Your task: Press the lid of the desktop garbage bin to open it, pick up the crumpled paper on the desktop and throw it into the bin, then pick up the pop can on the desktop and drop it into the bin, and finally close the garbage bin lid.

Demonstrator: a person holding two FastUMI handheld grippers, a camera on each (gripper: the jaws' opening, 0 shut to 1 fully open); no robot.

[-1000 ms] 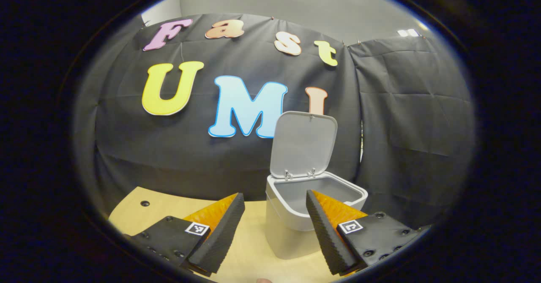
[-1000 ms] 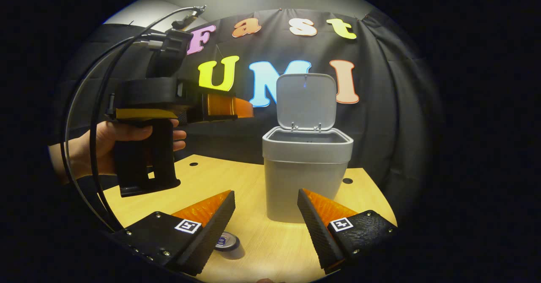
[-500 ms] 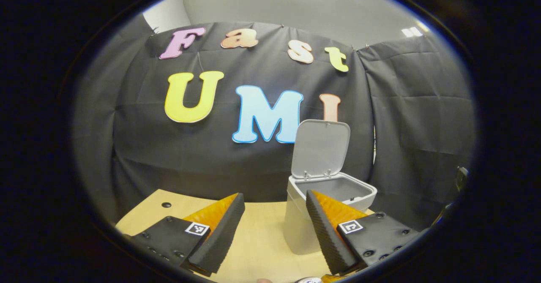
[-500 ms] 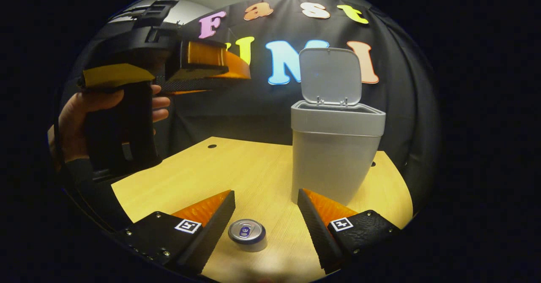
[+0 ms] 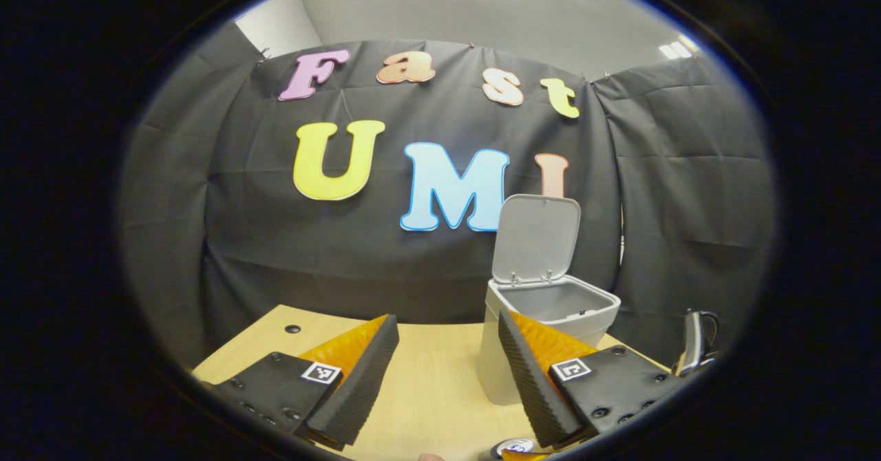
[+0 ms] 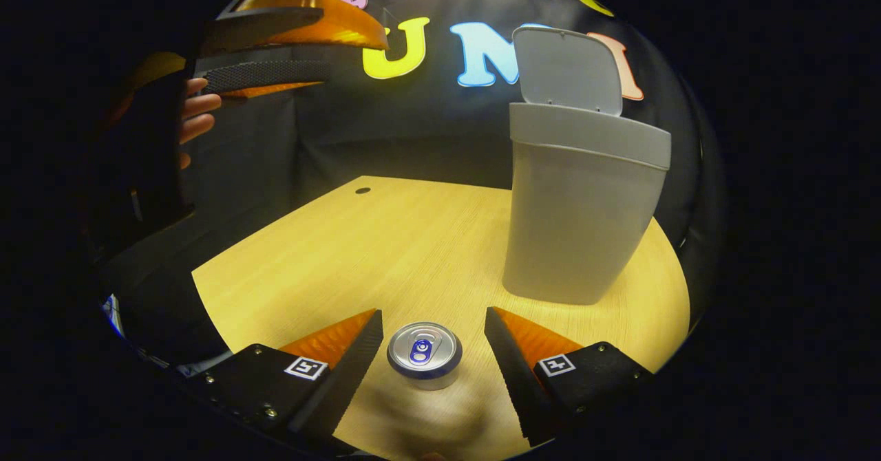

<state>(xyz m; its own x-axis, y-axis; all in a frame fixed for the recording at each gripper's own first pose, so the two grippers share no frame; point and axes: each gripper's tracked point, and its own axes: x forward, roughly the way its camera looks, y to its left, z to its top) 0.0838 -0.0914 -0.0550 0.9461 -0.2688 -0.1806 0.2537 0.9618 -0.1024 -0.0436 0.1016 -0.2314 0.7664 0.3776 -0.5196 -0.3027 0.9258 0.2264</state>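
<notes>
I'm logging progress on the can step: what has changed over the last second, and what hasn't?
The right hand-held gripper has come down toward the pop can, which now stands between its open fingers, not yet gripped. The left hand-held gripper has drawn back from the bin, open and empty. The bin's lid has stayed up, and the bin has stayed put on the desk.

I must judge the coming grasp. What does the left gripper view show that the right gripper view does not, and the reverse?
Left gripper view: over the rim into the bin, contents unclear; the left gripper open.
Right gripper view: the whole can upright between the open right gripper's fingers, untouched; a hand holding the left gripper.
Both: the bin, its lid raised, on the table.
</notes>
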